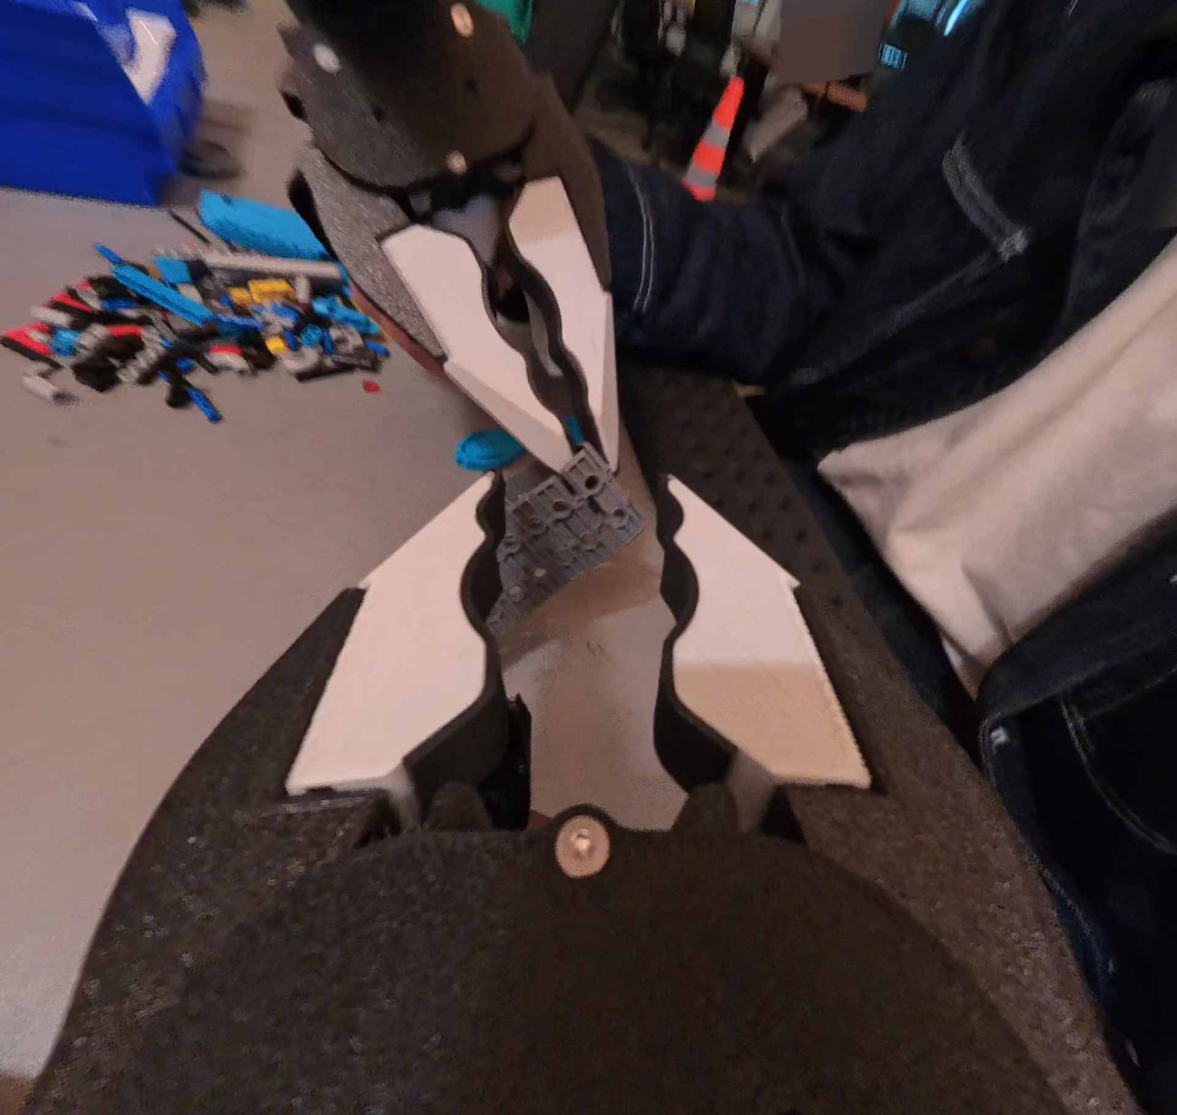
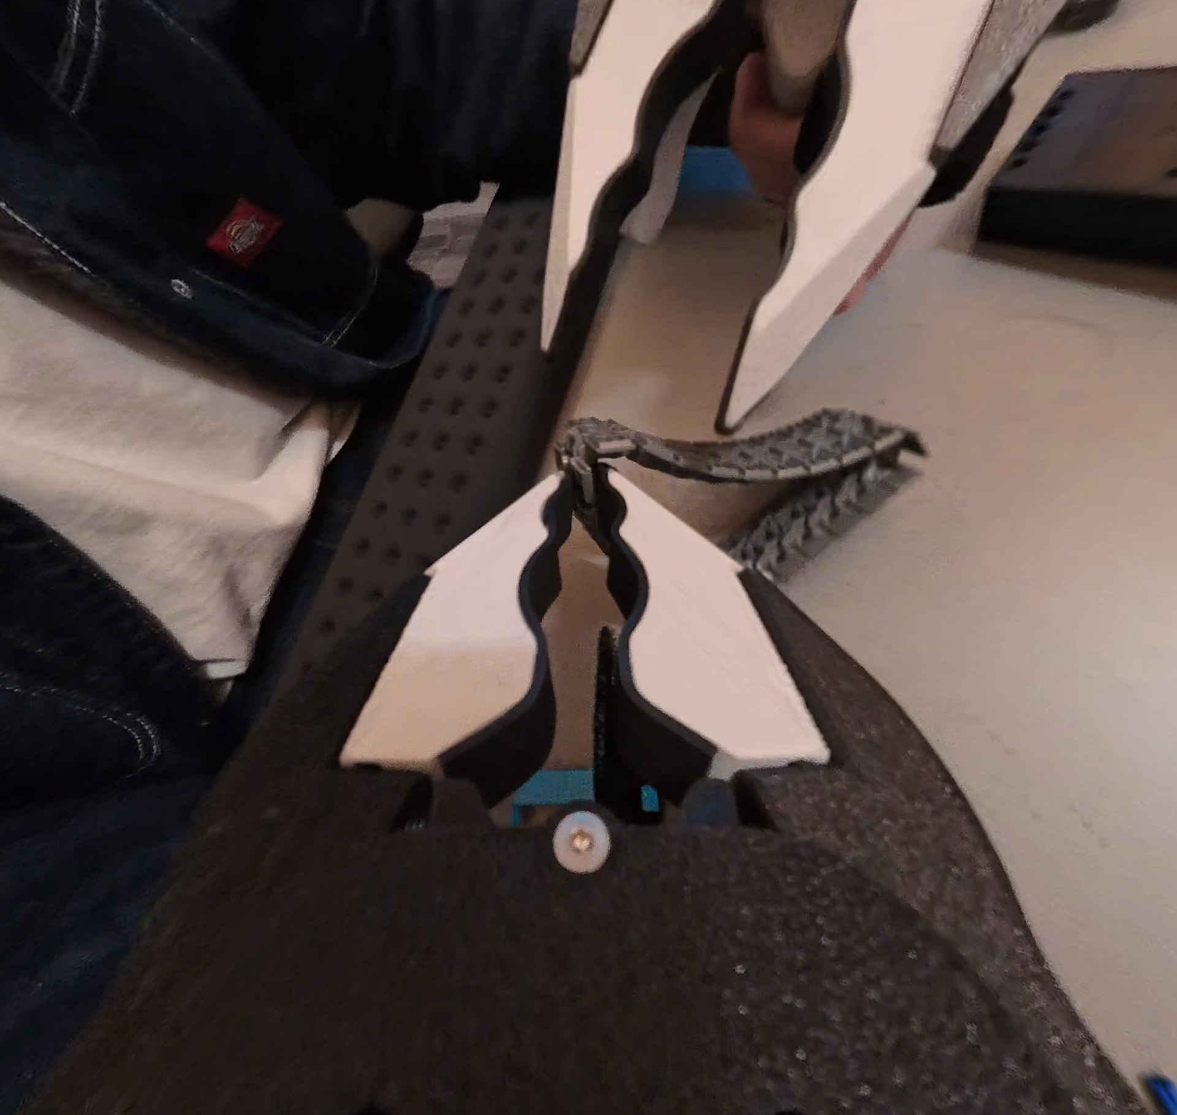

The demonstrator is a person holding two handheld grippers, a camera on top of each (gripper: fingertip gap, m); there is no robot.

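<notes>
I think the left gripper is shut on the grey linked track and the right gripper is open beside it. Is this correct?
The sides are swapped. In the right wrist view the right gripper is shut on the end of the grey linked track. In the left wrist view the left gripper is open, with the track between its fingers but not gripped.

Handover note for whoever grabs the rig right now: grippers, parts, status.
Right hand-held gripper: shut on one end of the grey linked plastic track; the rest sags to the pale tabletop.
Left hand-held gripper: open, empty, facing the held end of the track.
Pile of blue, black, red and yellow plastic building pieces lies further along the tabletop.
Done or left: cannot tell from the views.
</notes>
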